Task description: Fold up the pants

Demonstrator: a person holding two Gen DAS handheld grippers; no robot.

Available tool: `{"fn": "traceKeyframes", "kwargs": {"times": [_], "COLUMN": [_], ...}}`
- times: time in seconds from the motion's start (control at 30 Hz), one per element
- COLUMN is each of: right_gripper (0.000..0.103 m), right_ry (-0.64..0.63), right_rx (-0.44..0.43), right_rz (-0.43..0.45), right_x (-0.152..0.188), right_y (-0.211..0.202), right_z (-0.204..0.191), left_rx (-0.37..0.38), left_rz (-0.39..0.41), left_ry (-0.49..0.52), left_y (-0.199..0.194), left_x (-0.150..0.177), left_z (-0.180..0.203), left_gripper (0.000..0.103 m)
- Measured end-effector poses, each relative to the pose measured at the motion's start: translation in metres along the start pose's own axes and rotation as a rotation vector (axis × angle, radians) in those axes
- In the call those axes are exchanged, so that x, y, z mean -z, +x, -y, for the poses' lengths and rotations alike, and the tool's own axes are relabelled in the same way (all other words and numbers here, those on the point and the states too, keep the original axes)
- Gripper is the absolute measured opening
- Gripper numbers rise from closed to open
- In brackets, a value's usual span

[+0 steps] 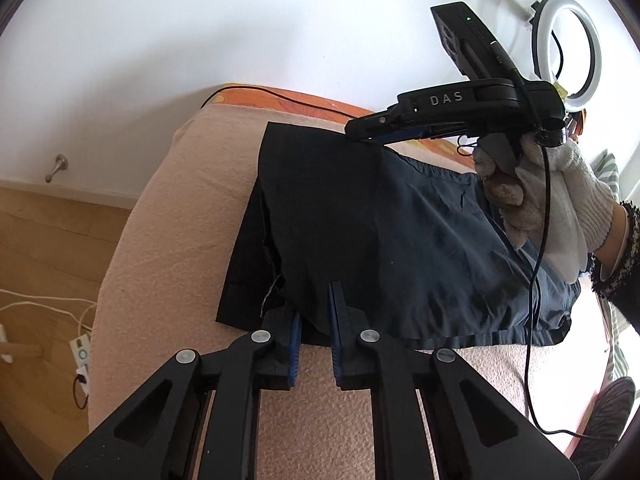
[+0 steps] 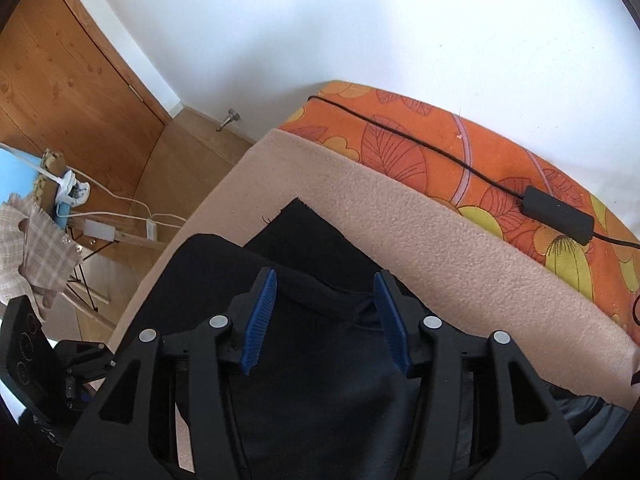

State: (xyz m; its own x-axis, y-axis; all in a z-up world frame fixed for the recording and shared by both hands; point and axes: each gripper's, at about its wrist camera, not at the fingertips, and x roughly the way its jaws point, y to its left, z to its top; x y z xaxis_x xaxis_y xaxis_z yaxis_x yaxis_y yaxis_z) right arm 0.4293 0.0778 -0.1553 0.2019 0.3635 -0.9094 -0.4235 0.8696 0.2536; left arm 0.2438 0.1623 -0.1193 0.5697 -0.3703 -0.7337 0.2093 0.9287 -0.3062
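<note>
- Dark navy pants lie part-folded on the beige fleece blanket, which covers the orange floral bedding; the blanket gives a flat, grippy work surface.
- Black leg section is doubled over the waist part; the folded layer's near edge sits at the blanket's front, right at the left gripper.
- Left gripper: jaws narrow, a fold of the hem caught between the blue pads. Looks like it is pinching the near edge, probably to anchor or carry that corner.
- Right gripper: jaws about half spread, pads clear of the cloth, nothing held. It hovers tilted down over the far edge of the folded layer.
- From the left wrist view, the gloved hand holds the right gripper with its tip over the far fold line, cable trailing down.
- My read: fold laid down, right side let go, left side still anchoring.
- Next step likely a second fold or smoothing.
- Risk: loose thread and rumpled seam near the left pads could drag the layer askew.
</note>
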Motion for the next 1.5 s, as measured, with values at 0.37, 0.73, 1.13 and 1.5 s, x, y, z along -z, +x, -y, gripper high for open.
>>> {"fn": "traceKeyframes", "kwargs": {"times": [0.37,0.73,1.13,1.5], "right_gripper": [0.012,0.02,0.056,0.056], "right_ry": [-0.133,-0.275,-0.087,-0.143], "right_rx": [-0.041,0.22,0.162,0.108], "right_rz": [-0.04,0.131,0.13,0.016], "right_x": [0.024,0.043,0.038,0.091], "right_y": [0.006,-0.038,-0.048,-0.037], "right_z": [-0.019,-0.048,0.007,-0.009], "left_rx": [-0.021,-0.016,0.011,0.078], "left_rz": [-0.014,-0.03,-0.001,0.07], "left_ry": [0.006,-0.032,-0.061,-0.309], "left_y": [0.012,0.011,-0.005,0.0], "left_x": [-0.002,-0.002,0.008,-0.014], "left_z": [0.0,-0.003,-0.016,-0.037], "left_gripper": [0.009,0.008,0.007,0.031]}}
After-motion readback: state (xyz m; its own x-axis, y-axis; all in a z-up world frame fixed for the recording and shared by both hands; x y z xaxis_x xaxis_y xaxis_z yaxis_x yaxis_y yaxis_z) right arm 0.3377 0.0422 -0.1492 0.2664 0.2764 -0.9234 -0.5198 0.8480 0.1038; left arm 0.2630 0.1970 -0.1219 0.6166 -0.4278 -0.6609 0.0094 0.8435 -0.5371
